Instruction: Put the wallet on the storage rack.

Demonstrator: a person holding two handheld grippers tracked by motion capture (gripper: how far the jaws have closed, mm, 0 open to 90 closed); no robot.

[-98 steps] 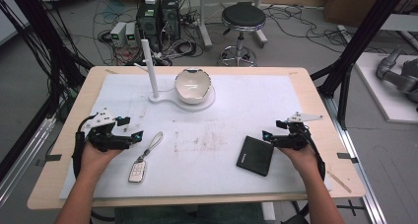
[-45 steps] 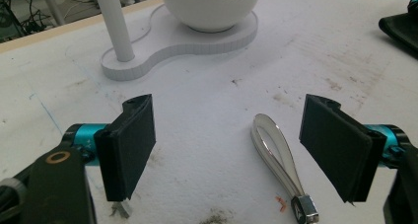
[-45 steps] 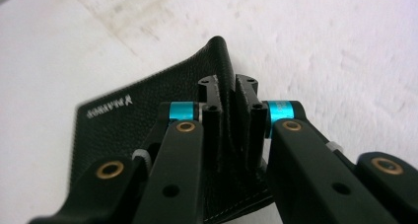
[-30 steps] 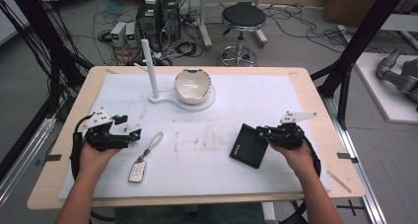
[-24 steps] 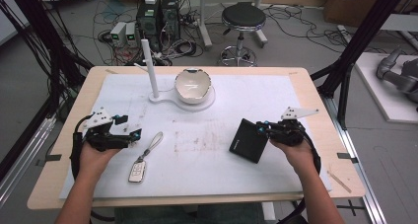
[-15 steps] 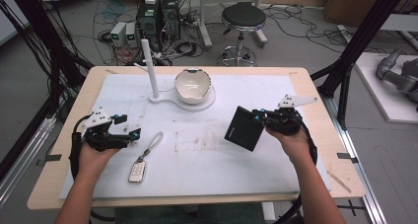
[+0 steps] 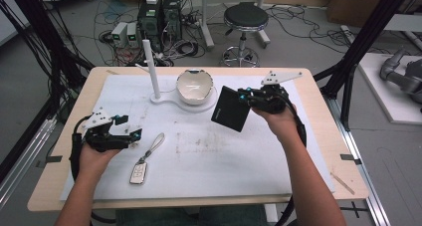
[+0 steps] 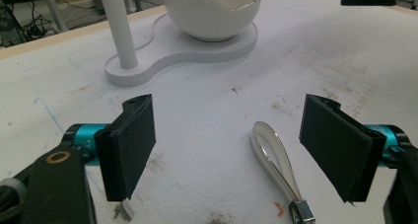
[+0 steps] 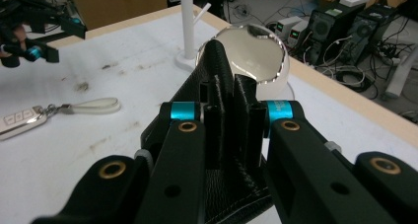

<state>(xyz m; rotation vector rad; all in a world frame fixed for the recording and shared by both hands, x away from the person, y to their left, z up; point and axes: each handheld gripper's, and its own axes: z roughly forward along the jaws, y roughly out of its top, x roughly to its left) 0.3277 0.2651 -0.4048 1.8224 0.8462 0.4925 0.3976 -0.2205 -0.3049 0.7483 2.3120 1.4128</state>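
- The right gripper (image 7: pixel 245 96) is clamping a black wallet (image 7: pixel 230 108) by one edge, holding it in the air just at 4 o'clock of the white bowl (image 7: pixel 194 85).
- The wallet is looking like grained leather, flat and folded; judging by that, it is light and a little floppy, so gripping near the fold or spine should be keeping it from flapping open.
- The left gripper (image 8: pixel 236 150) is resting with its jaws wide apart and empty, the padded faces looking soft and matte.
- A key fob (image 7: pixel 139 173) with a pale loop strap (image 8: pixel 273 160) is lying at 5 o'clock of the left gripper.
- The bowl is looking glossy and breakable, sitting on a white stand (image 7: pixel 164 97) with an upright post (image 7: pixel 151 66).
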